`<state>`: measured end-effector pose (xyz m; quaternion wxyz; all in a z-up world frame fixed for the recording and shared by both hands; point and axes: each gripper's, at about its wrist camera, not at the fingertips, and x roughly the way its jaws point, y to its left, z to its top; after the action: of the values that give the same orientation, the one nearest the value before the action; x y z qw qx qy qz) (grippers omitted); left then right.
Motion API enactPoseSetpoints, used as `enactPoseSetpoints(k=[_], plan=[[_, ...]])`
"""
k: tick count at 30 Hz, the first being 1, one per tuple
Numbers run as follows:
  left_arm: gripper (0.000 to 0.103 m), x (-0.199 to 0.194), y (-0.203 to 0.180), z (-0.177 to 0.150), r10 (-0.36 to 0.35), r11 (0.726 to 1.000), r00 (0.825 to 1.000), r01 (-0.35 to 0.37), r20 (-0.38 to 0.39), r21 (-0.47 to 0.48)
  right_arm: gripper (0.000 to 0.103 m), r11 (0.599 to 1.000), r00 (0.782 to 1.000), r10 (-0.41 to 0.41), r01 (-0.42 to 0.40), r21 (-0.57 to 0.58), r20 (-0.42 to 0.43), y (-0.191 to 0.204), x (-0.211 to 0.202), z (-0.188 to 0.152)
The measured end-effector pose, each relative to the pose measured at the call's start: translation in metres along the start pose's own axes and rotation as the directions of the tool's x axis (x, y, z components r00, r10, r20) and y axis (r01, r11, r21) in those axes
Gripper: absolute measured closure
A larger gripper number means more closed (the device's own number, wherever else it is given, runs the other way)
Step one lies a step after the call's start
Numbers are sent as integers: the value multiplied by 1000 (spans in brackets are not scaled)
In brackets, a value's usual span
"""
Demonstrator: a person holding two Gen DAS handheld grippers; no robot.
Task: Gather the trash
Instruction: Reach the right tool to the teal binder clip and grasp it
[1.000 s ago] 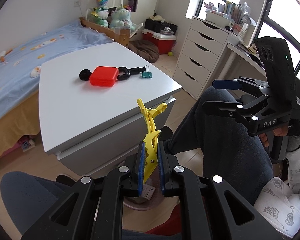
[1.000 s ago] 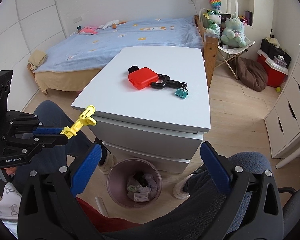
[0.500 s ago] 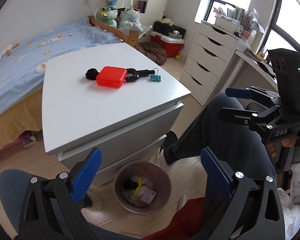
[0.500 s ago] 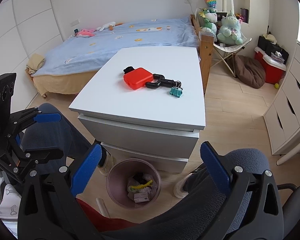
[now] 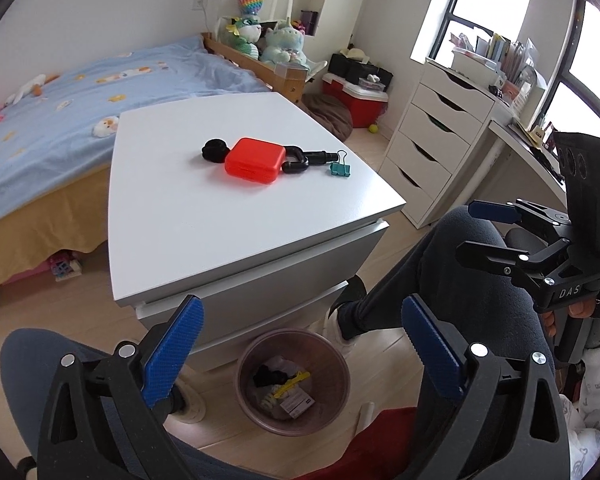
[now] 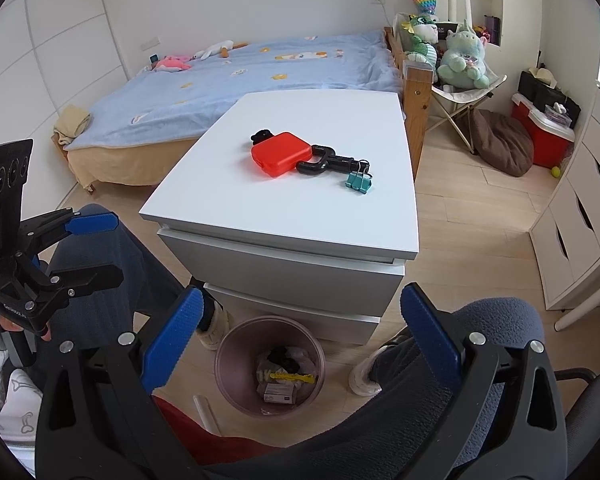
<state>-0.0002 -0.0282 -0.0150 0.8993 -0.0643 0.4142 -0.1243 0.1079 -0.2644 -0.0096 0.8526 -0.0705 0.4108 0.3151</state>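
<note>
Both tools, left tool (image 5: 300, 344) and right tool (image 6: 300, 340), gape empty above the bin (image 6: 270, 368); we judge the box (image 6: 281, 153) on the desk (image 6: 300, 216) stiff, light, best pinched across its flat sides.

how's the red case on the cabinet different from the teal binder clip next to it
The red case is a flat box with rounded corners, much bigger than the teal binder clip. The clip has thin wire handles; the case has none. Both lie on the white cabinet, flanking a black tool.

White cabinet top (image 5: 236, 216) bears red case (image 5: 255, 161), black tool (image 5: 305, 160), teal binder clip (image 5: 339, 168).
</note>
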Motion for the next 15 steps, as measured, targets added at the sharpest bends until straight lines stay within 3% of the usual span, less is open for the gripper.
enactPoseSetpoints(k=[7,15], plan=[[8,-2,4,8,9,1000,1000,-9,19,-5,6,1000,1000,-3,3,2,-1,-1,4,5],[8,-2,8,17,20,1000,999,-19,37,-5,6,1000,1000,-26,26,0,11,-12,17,33]])
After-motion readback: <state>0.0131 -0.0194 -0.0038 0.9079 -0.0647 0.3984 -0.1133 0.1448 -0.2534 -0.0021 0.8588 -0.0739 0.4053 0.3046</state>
